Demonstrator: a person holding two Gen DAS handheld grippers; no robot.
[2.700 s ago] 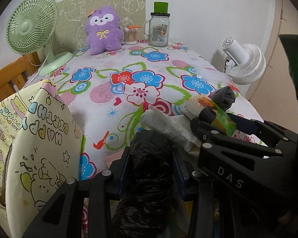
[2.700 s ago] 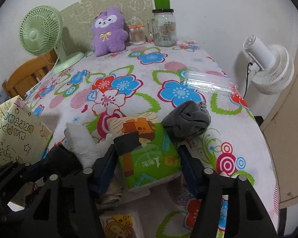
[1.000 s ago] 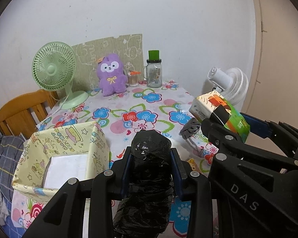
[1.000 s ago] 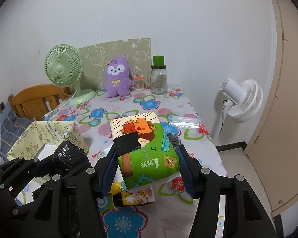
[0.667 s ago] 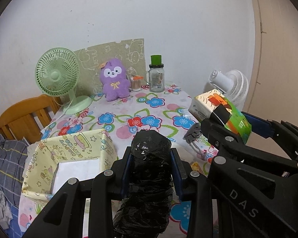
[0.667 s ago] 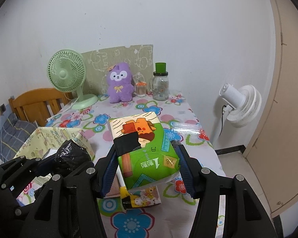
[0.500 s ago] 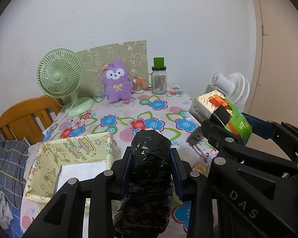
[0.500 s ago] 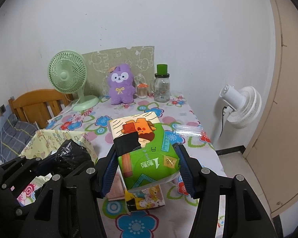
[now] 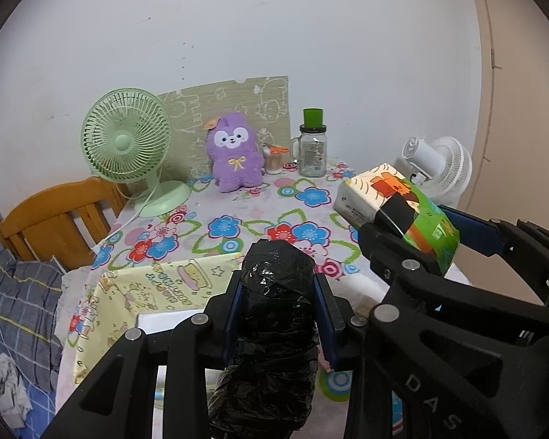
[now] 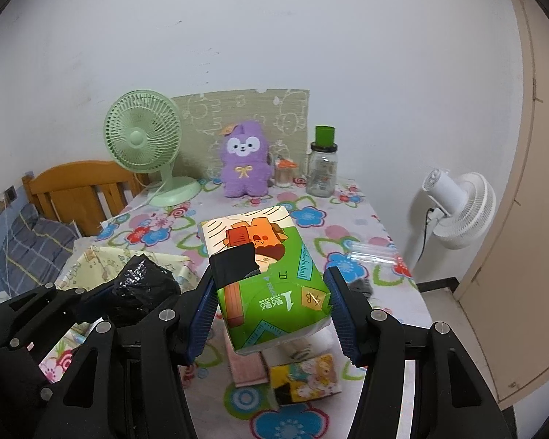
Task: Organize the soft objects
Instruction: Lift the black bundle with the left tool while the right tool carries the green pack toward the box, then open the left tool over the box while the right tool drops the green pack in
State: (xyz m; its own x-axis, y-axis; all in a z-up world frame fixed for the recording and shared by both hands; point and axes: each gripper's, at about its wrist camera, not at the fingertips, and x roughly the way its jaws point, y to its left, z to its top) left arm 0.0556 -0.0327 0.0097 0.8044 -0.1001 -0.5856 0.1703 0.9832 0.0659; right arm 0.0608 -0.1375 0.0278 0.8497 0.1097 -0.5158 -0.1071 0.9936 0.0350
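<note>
Both loads are now carried high above the table (image 10: 351, 219), where a few seconds ago they lay among the clutter on its near edge; I judge the pickup done and the drop into the yellow box (image 9: 157, 285) next. The right gripper (image 10: 271, 311) is clenched on the green tissue pack (image 10: 263, 278). The left gripper (image 9: 278, 314) grips the black bag roll (image 9: 274, 311) above the box's near right corner. The flowered cloth fills a small white-walled room. Far back stand 1 green fan (image 9: 126, 146), 1 purple plush toy (image 9: 234, 157) and 1 jar (image 9: 313, 146).
</note>
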